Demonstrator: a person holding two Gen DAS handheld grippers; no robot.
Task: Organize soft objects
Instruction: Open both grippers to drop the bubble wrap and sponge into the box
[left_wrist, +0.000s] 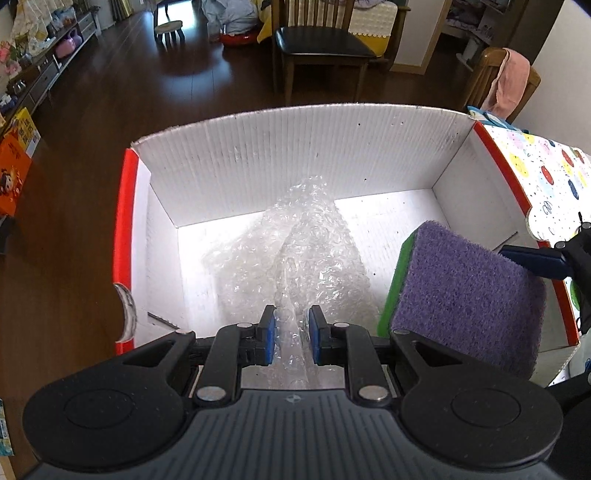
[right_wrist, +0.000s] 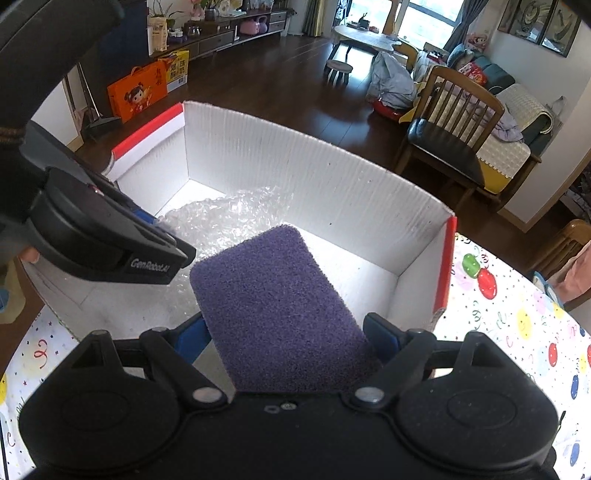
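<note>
A white corrugated box (left_wrist: 295, 147) with red edges stands open on the table. My left gripper (left_wrist: 291, 338) is shut on a sheet of clear bubble wrap (left_wrist: 295, 251), which hangs down and spreads over the box floor. My right gripper (right_wrist: 288, 341) is shut on a purple scouring sponge (right_wrist: 269, 295) with a green side (left_wrist: 397, 273); its blue pads press the sponge's two sides. The sponge hangs over the right half of the box (right_wrist: 332, 192), beside the bubble wrap (right_wrist: 221, 218). The left gripper's body (right_wrist: 110, 240) shows at the left of the right wrist view.
The box sits on a tablecloth (right_wrist: 517, 332) printed with coloured balloons. Beyond it lie a dark wooden floor (left_wrist: 129, 92), wooden chairs (left_wrist: 325, 44) (right_wrist: 454, 133), a small stool (right_wrist: 338, 70), an orange gift bag (right_wrist: 136, 96) and a low cabinet along the wall.
</note>
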